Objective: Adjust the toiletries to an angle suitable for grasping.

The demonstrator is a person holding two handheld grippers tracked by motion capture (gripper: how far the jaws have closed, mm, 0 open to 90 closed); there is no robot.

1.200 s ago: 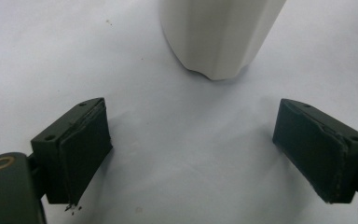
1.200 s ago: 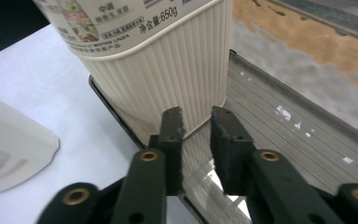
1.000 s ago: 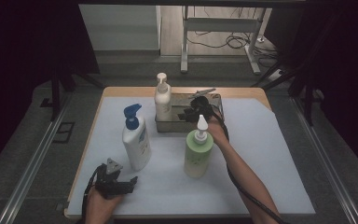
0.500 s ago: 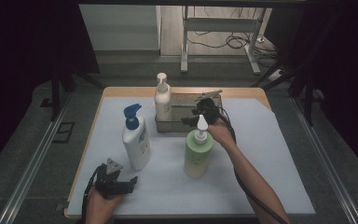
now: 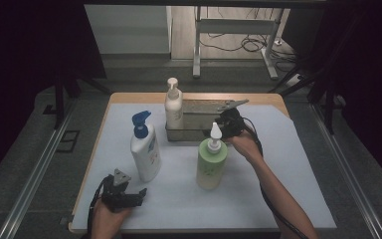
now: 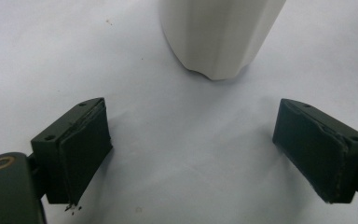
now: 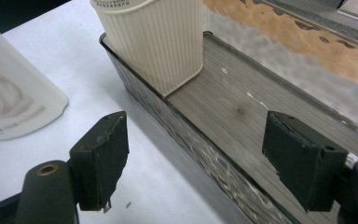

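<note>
one bottle in the tray, two still out on the sheet

your right gripper [image 5: 227, 121] sits at the near right end of the metal tray [image 5: 197, 107], jaws spread wide with nothing between them. in the right gripper view the tray's slatted floor [image 7: 242, 107] lies bare under the jaws, and the ribbed cream pump bottle [image 7: 156, 39] stands upright at the far end, inside the tray wall. from the high view that cream pump bottle [image 5: 173, 104] is at the tray's left end, so judging by how things lie, one bottle is placed and most of the tray floor is free

what looks left to you: the green pump bottle [image 5: 211, 162] stands upright on the white sheet [image 5: 288, 164] just in front of the tray, close beside your right hand [image 5: 246, 145], and the white bottle with the blue pump [image 5: 145, 148] stands further left, near the tray's left corner but apart from it. neither is in a grip

your left gripper [image 5: 124, 195] rests low at the near left edge of the sheet, its jaws also held wide apart and holding nothing. the left gripper view looks across bare sheet to the base of that white bottle [image 6: 219, 35], near but not between the pads

my read is roughly a third done if all three belong in the tray. the green one seems the natural next pick for your right side, the blue-pumped one for your left
</note>
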